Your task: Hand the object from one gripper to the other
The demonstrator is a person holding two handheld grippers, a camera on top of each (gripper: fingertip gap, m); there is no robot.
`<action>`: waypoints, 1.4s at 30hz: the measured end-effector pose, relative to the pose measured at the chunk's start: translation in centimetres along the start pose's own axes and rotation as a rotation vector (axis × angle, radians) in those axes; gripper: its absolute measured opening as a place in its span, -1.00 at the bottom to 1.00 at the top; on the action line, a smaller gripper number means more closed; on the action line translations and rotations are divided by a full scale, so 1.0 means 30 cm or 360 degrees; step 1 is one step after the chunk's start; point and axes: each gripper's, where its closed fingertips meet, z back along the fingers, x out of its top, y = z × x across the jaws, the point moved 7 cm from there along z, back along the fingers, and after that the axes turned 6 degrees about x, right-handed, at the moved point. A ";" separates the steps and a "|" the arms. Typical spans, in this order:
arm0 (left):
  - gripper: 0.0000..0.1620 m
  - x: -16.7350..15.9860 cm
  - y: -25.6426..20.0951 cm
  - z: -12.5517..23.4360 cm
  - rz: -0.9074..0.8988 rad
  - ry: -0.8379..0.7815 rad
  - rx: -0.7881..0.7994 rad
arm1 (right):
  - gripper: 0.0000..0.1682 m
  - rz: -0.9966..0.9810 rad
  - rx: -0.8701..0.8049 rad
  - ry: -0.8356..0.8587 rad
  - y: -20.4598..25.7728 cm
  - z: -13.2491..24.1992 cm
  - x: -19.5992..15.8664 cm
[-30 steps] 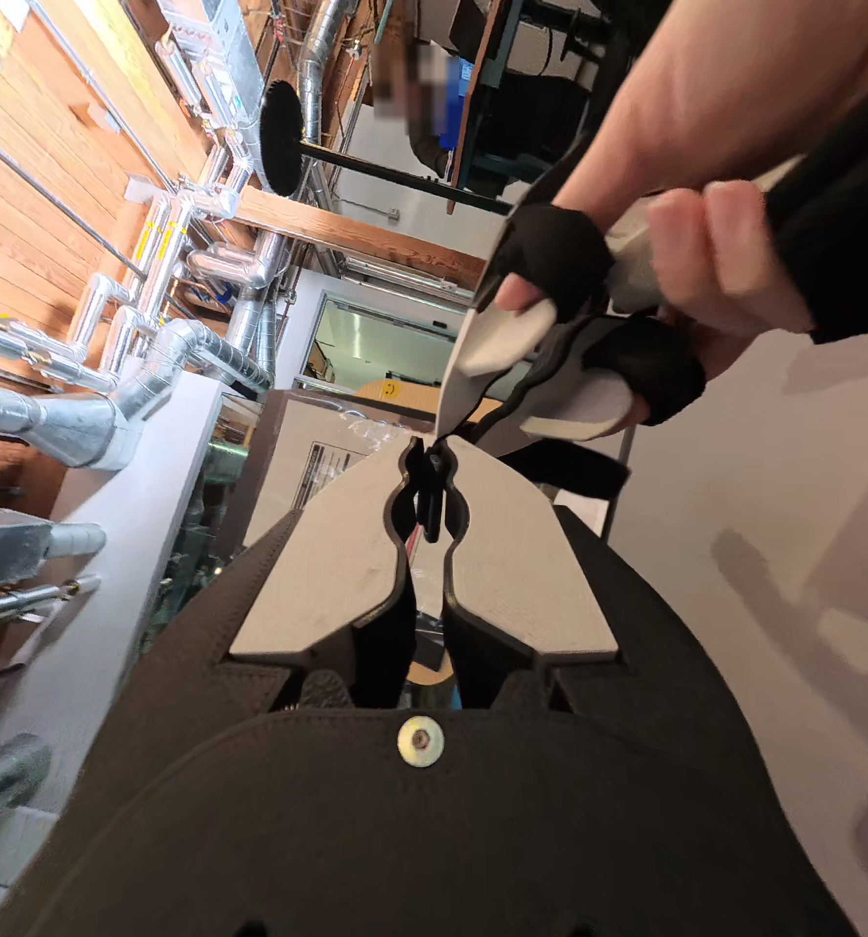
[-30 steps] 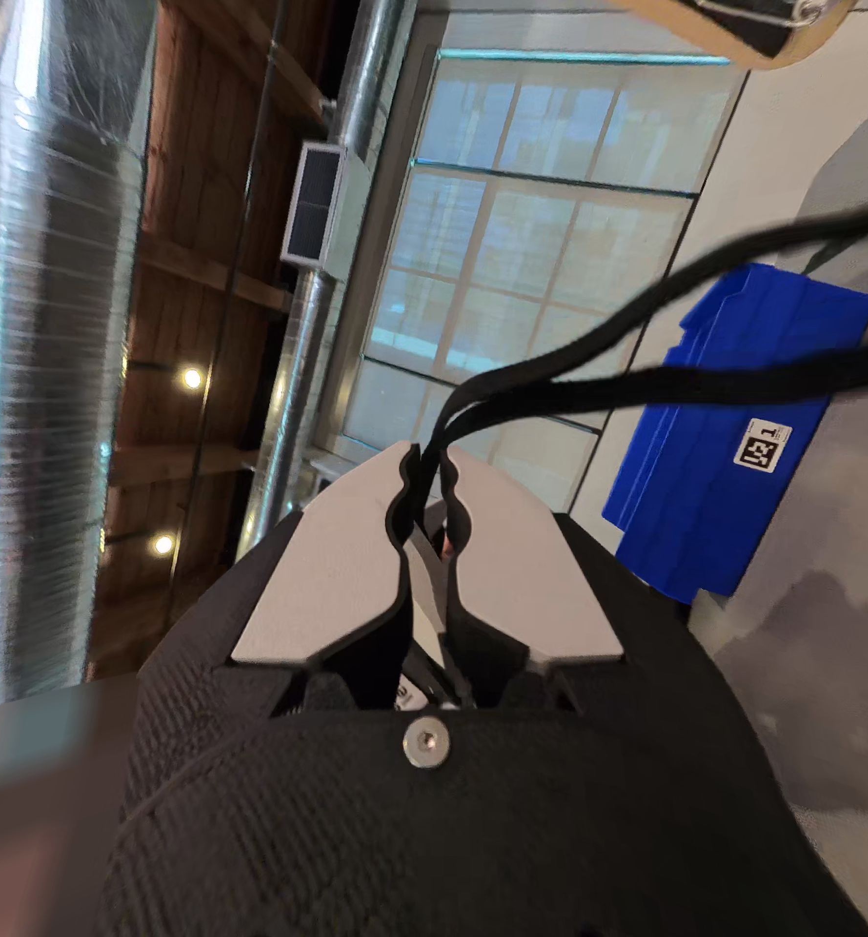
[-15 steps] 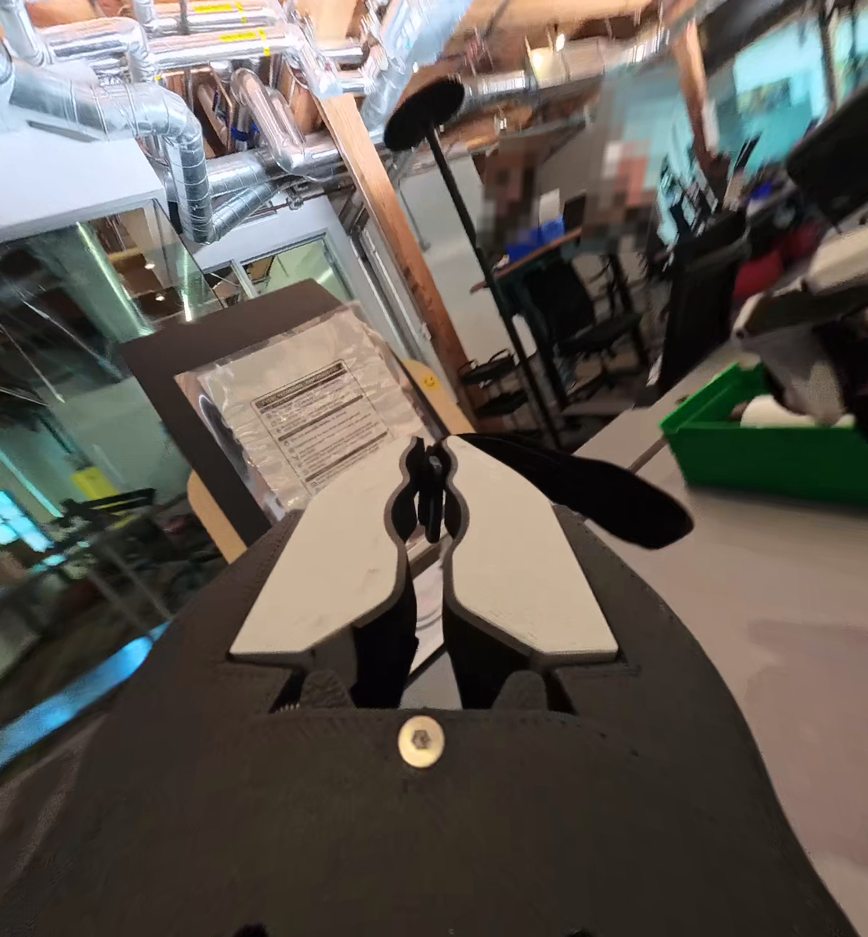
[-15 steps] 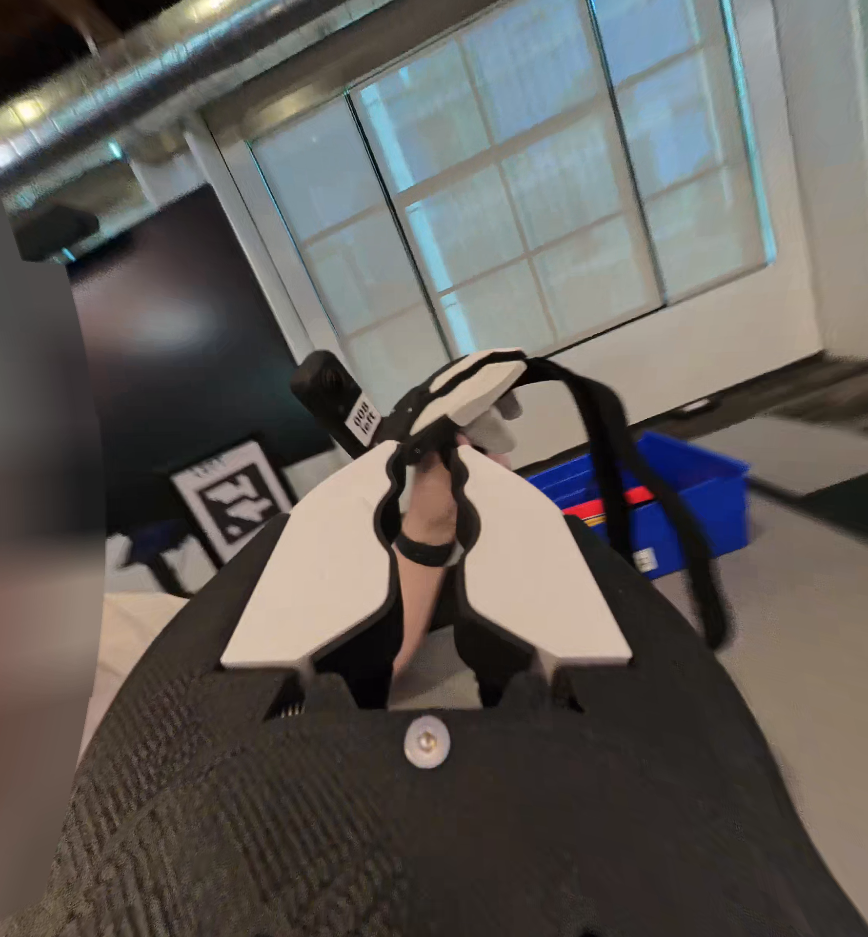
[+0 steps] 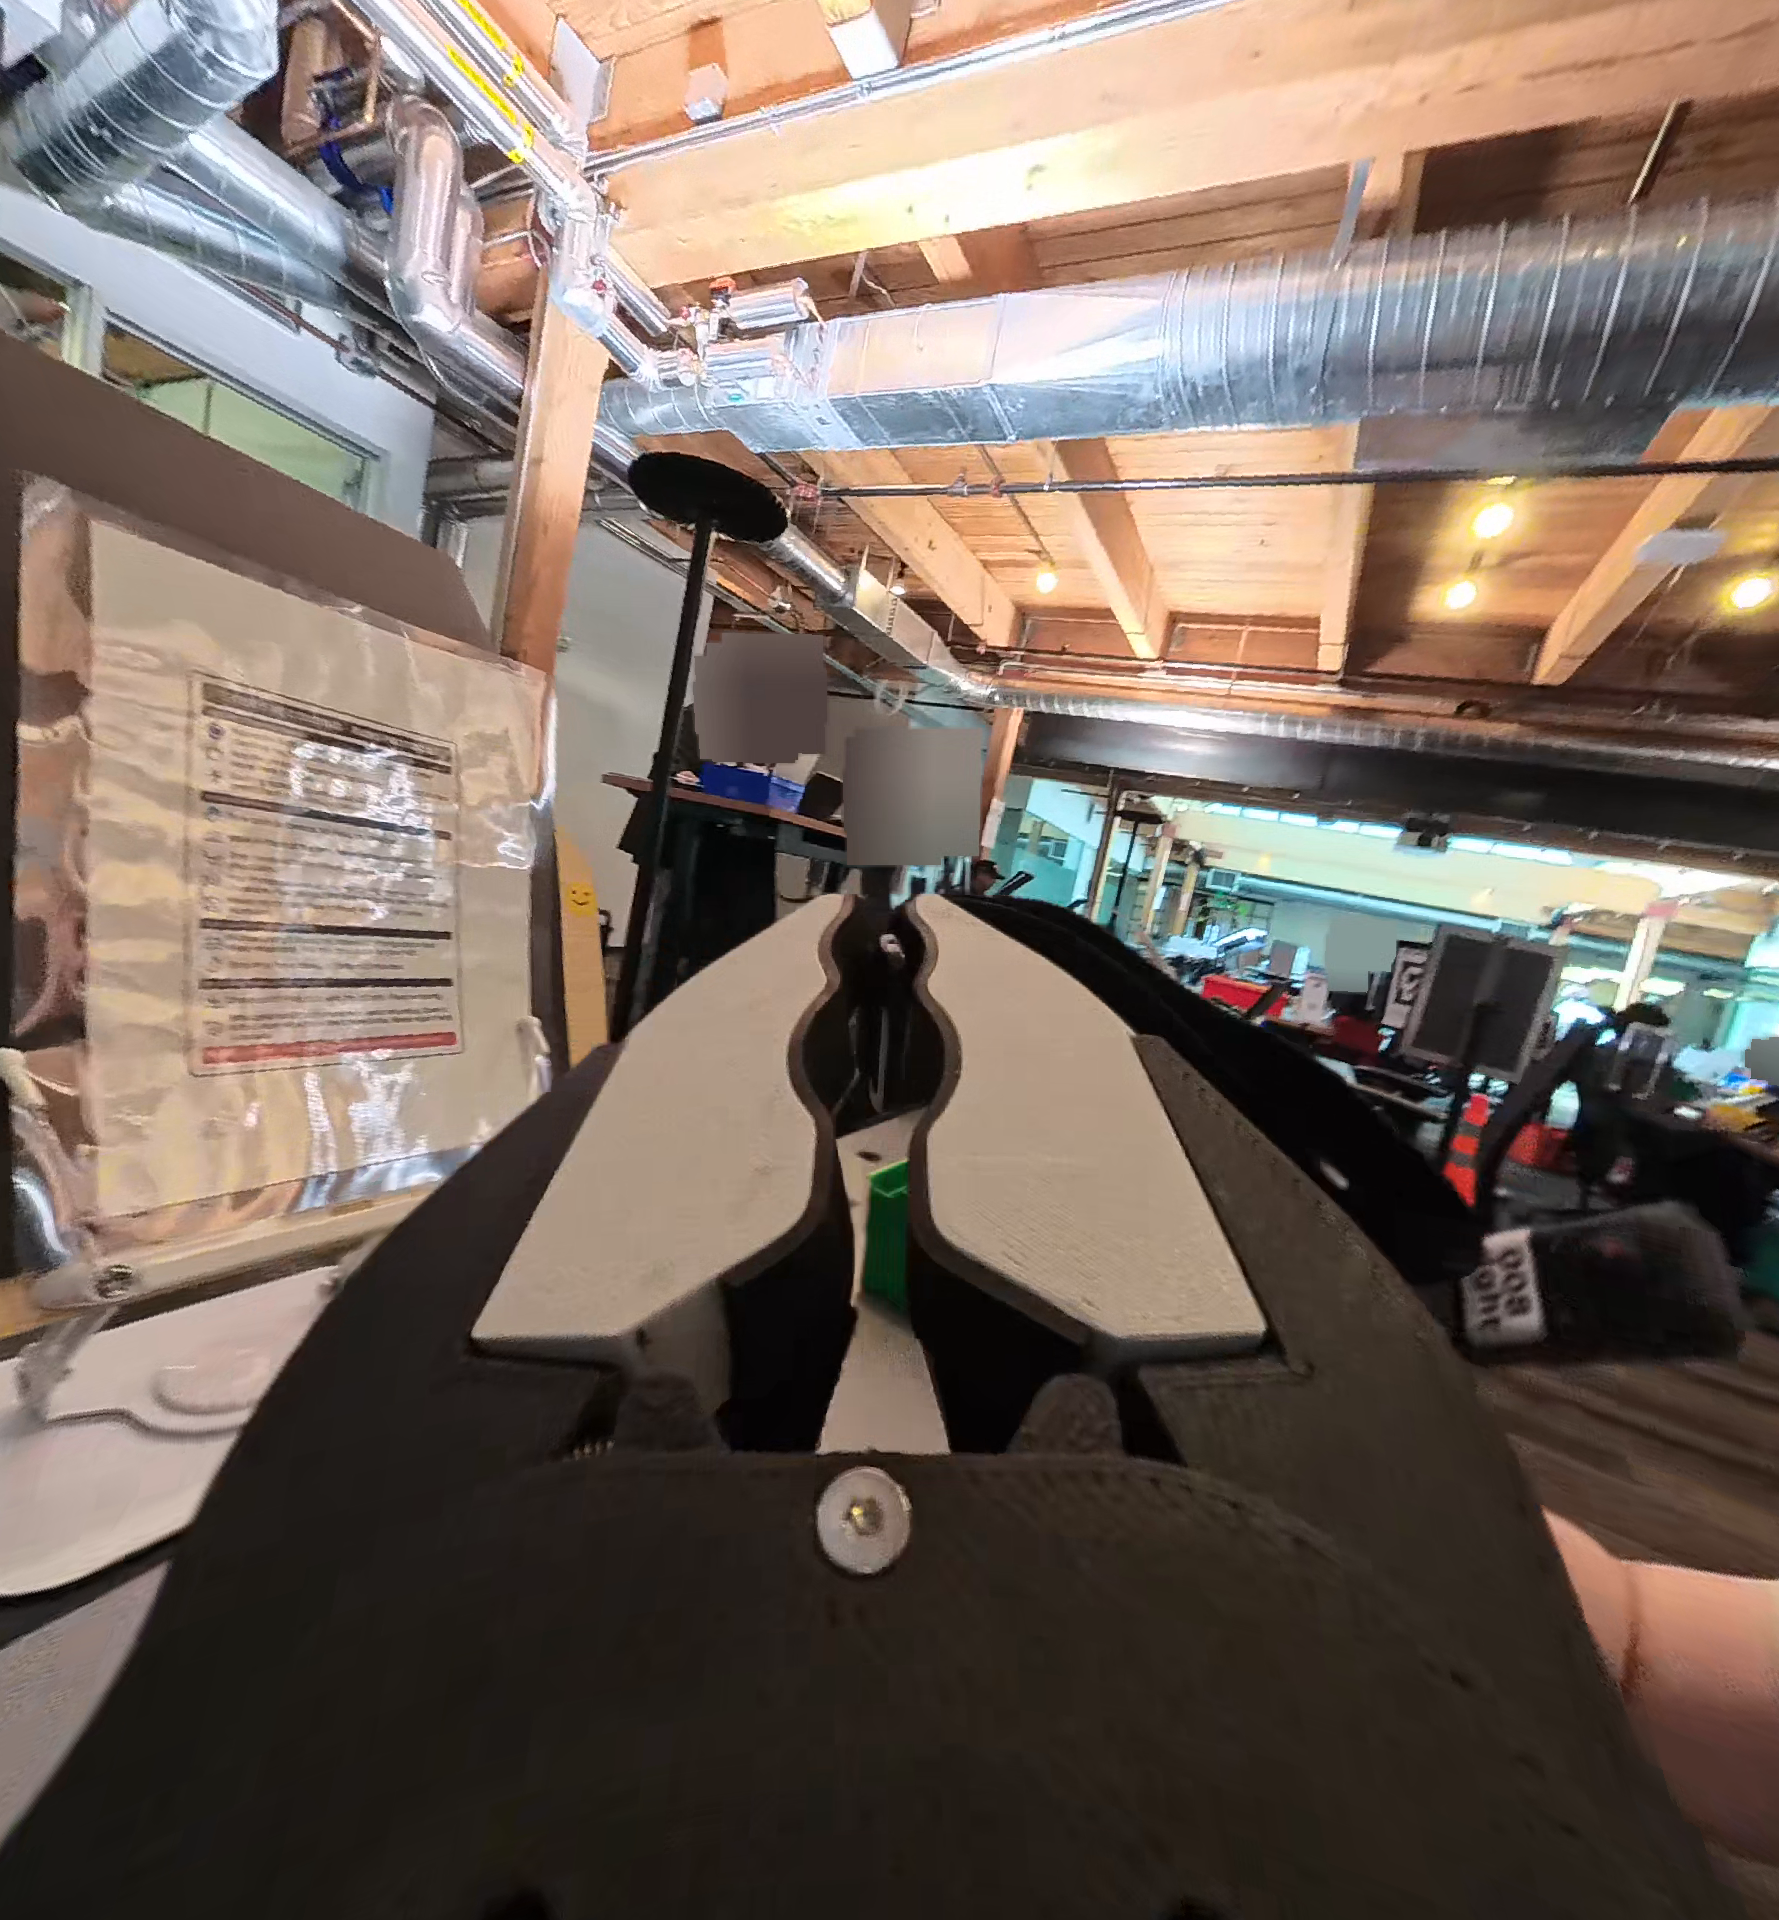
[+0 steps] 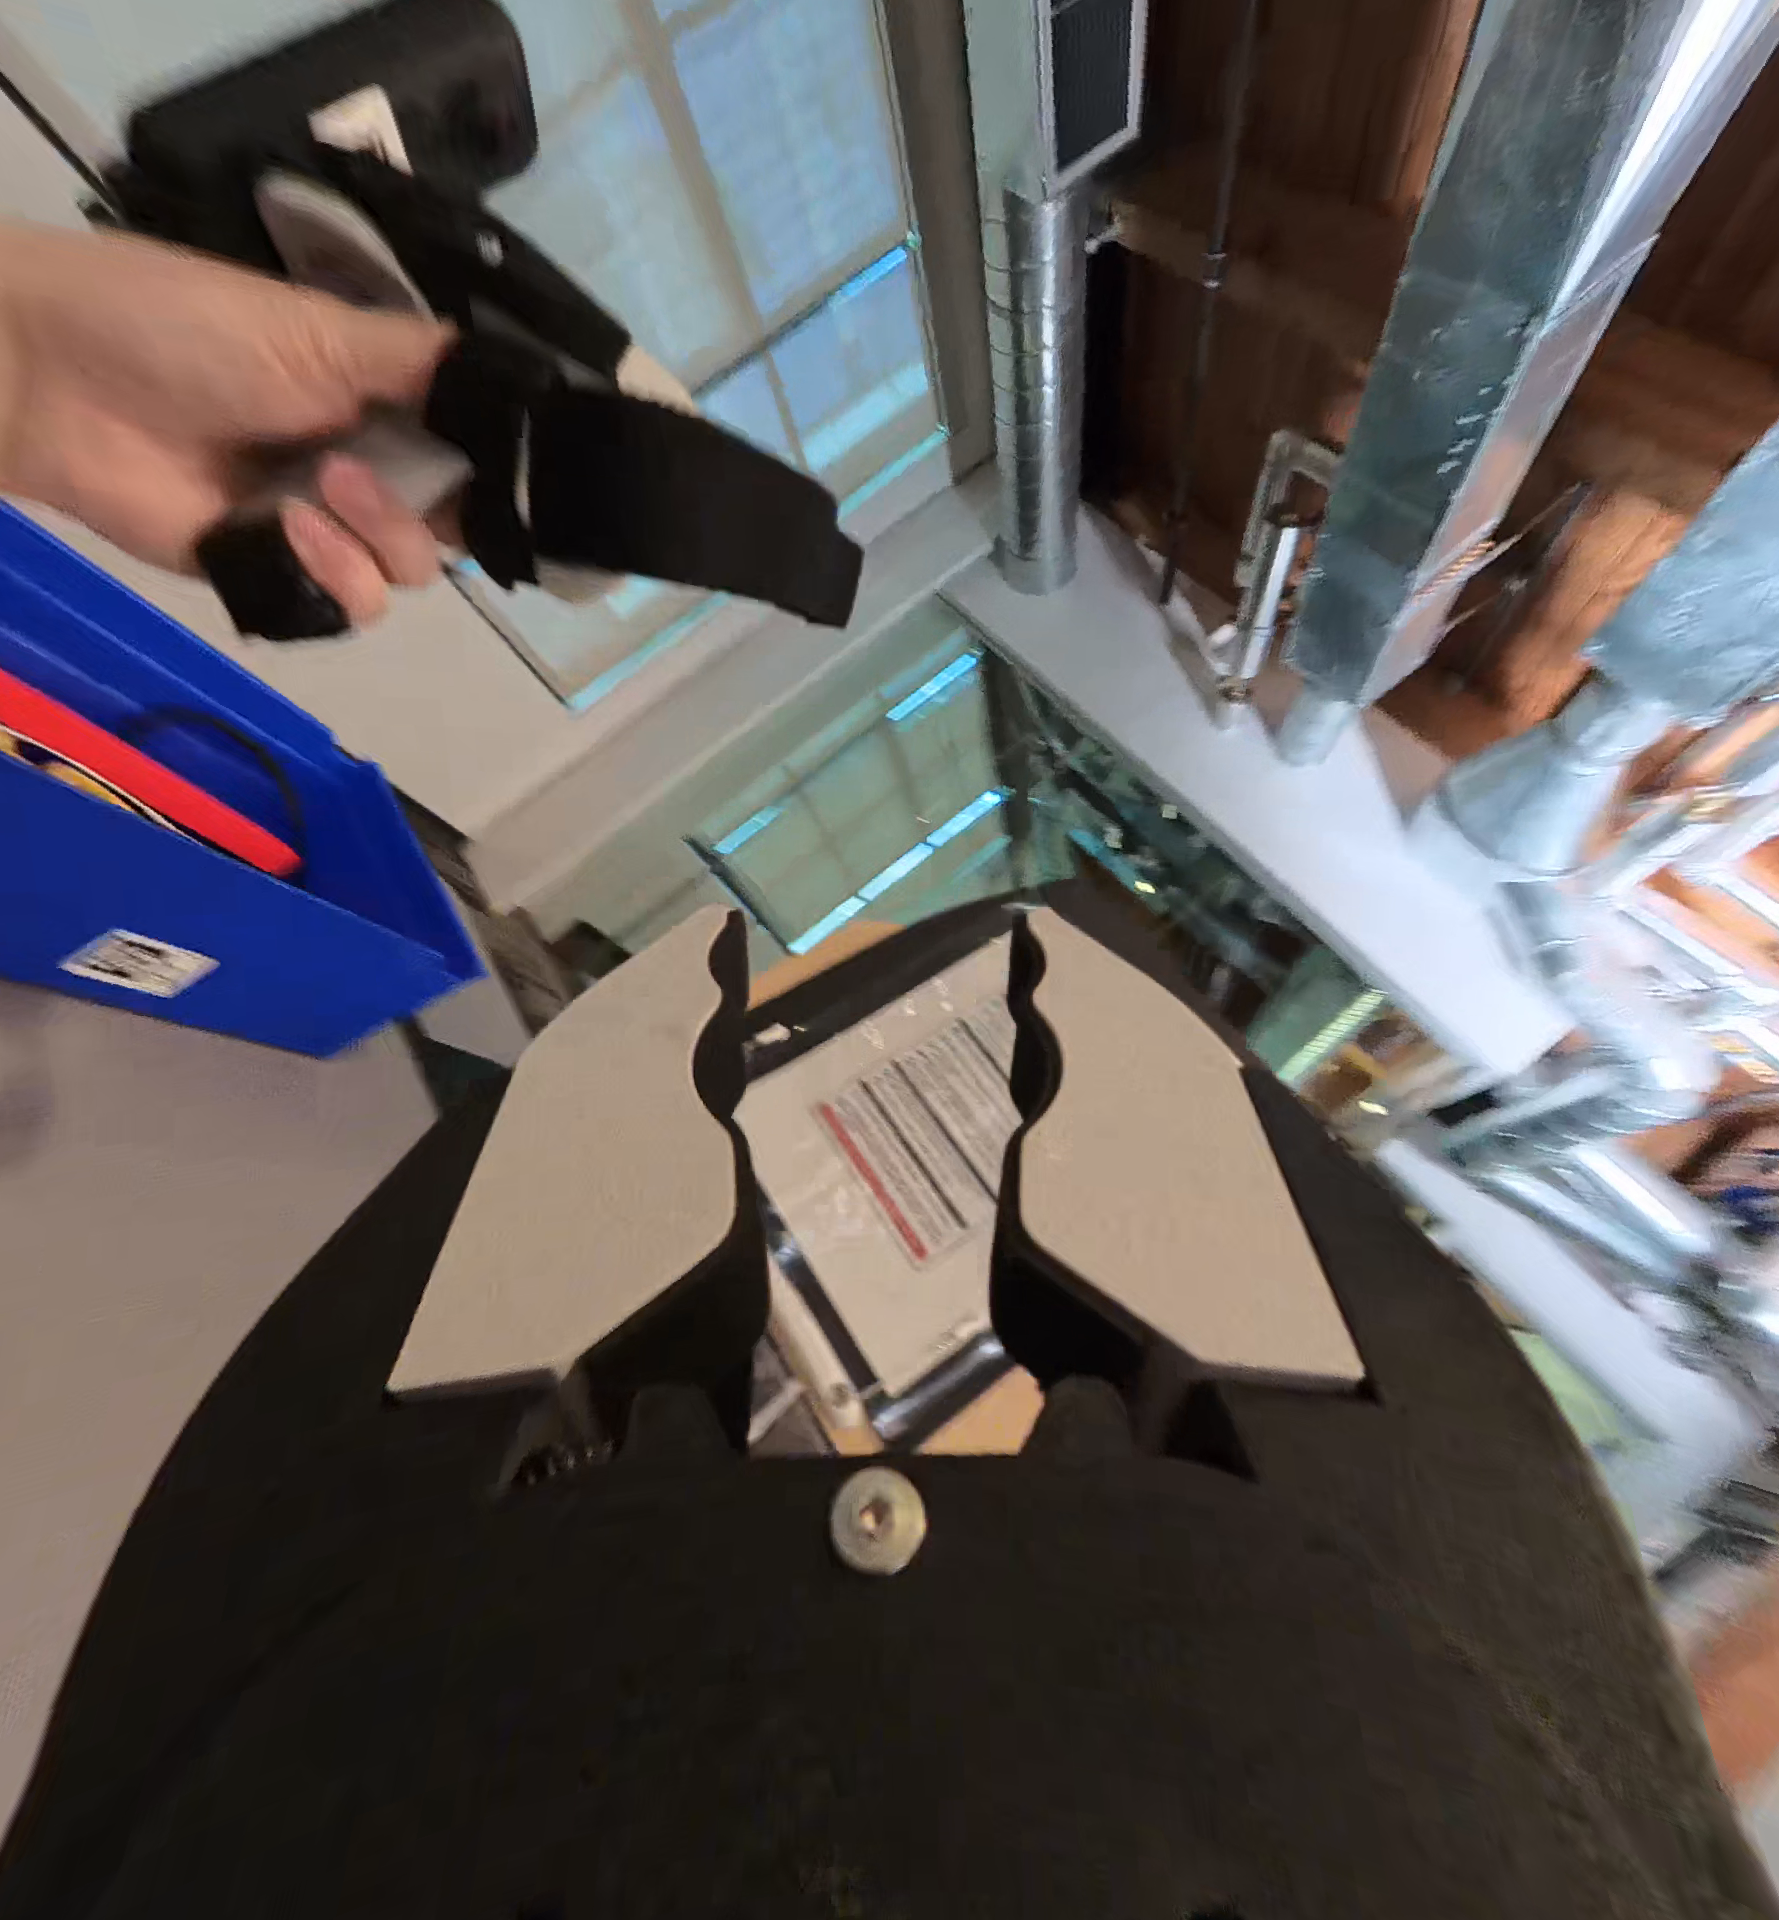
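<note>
My left gripper (image 5: 880, 920) has its jaws clamped together on the black strap (image 5: 1155, 997), which runs off to the right from the tips. In the right wrist view the same strap (image 6: 656, 499) hangs from that gripper (image 6: 511, 416) at upper left, above the blue bin (image 6: 189, 831) on the grey worktop (image 6: 137, 1195). I judge it is held high so the loose end swings clear. My right gripper (image 6: 874, 940) has its jaws apart with nothing between them, pointing toward a laminated sheet (image 6: 926, 1143). The handover looks complete to me.
</note>
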 end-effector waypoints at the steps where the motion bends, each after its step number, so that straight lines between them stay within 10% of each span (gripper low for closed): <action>1: -0.94 -0.004 -0.003 -0.004 0.0026 0.0004 -0.0018 | -0.38 0.0044 -0.0029 0.0033 0.019 -0.011 -0.005; 10: -0.93 -0.158 -0.057 -0.113 0.0059 0.0241 -0.0062 | -0.46 -0.0031 -0.0257 -0.0168 0.049 0.010 0.095; 16: -0.93 -0.227 -0.058 -0.144 0.0138 0.0426 -0.0096 | -0.96 -0.0138 -0.0200 -0.0172 -0.008 0.036 0.106; 20: -0.85 -0.303 -0.021 -0.165 0.0226 0.0631 -0.0076 | -0.98 -0.0429 -0.0121 0.0149 -0.076 0.014 0.063; 25: -0.06 -0.378 0.020 -0.185 -0.0166 0.0870 0.0149 | -0.98 -0.0663 -0.0144 0.0738 -0.154 0.022 -0.045; 32: -0.12 -0.422 -0.044 -0.201 -0.0409 0.0979 0.0100 | -0.98 -0.0558 -0.0088 0.1410 -0.138 0.032 -0.237; 42: -0.22 -0.508 -0.157 -0.228 -0.1029 0.1112 0.0151 | -0.98 -0.0678 0.0138 0.1543 -0.065 0.010 -0.281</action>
